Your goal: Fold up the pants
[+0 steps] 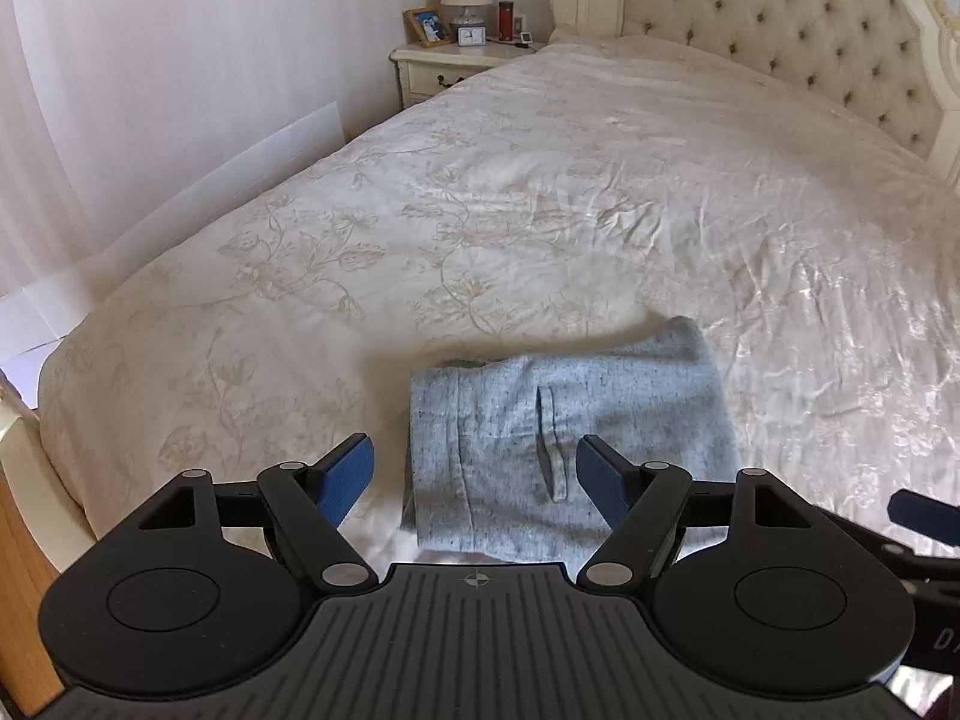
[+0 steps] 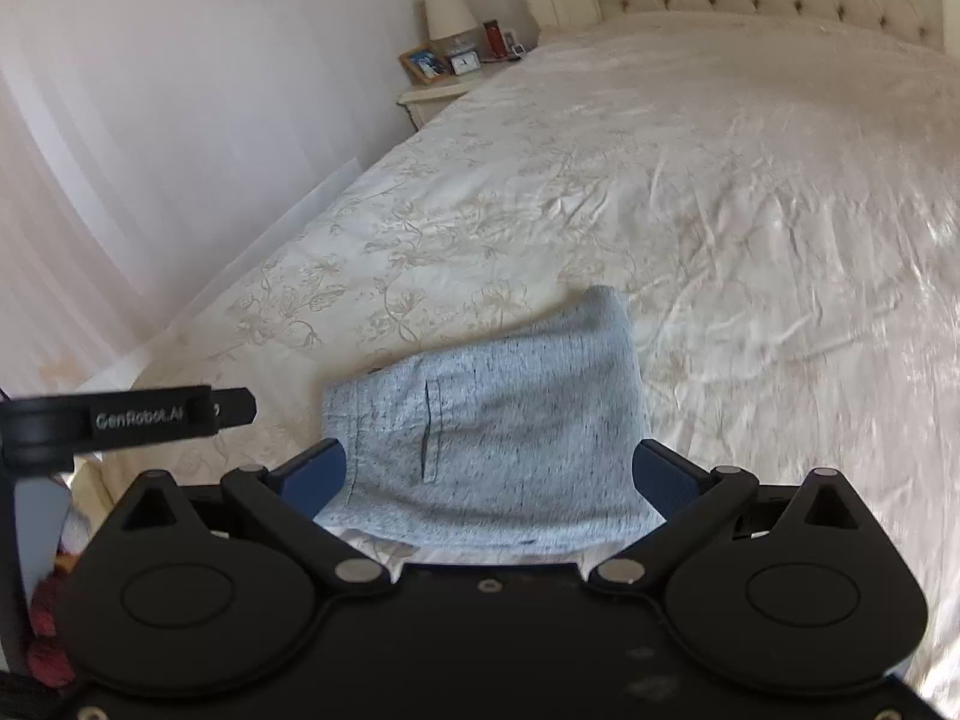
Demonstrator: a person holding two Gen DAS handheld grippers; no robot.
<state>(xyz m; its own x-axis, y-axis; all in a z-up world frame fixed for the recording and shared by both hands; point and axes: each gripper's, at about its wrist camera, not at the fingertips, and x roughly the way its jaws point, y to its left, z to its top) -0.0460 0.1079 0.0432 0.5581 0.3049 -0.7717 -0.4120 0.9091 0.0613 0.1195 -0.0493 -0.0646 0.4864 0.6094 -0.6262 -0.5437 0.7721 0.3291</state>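
Both wrist views overlook the bed (image 1: 540, 192) toward its headboard (image 1: 780, 30).

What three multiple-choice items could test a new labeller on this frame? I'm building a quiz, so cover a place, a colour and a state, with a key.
1. Where do the pants lie?
A. on the bed near its foot end
B. on the nightstand
C. against the headboard

2. What colour are the pants?
A. dark red
B. light speckled blue-grey
C. black

3. What state are the pants in?
A. spread out flat at full length
B. hanging from a gripper
C. folded into a compact rectangle

Key:
1 A, they rest on the cream bedspread, far from the headboard and nightstand.
2 B, the fabric is pale heathered blue-grey in both views.
3 C, layered edges show at the near side, and the left gripper and right gripper stand open with nothing between their pads.
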